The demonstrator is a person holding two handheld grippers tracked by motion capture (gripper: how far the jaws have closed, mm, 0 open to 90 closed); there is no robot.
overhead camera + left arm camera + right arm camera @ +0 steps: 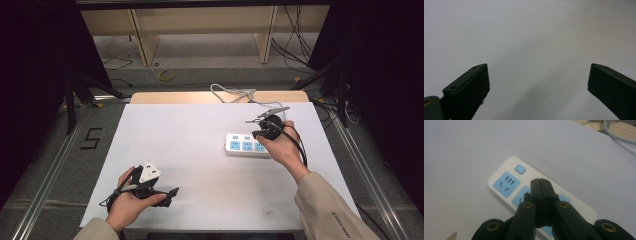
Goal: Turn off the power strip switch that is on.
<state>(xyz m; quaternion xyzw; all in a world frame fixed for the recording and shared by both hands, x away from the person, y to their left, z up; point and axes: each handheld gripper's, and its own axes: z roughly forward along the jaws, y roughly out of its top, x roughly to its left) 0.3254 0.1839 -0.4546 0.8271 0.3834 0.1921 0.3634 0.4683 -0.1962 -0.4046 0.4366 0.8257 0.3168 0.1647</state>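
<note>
White tabletop (200, 150) bears a power strip (506, 182) directly beneath the closed right claw (540, 182); left claw (537, 80) gapes wide.

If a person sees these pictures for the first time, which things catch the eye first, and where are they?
First comes the white plastic power strip with light blue sockets, lying right of centre on the white table sheet. The right tool hangs just above it with its black jaws shut together, holding nothing. Near the table's front left corner, the left tool is open over bare sheet.
</note>
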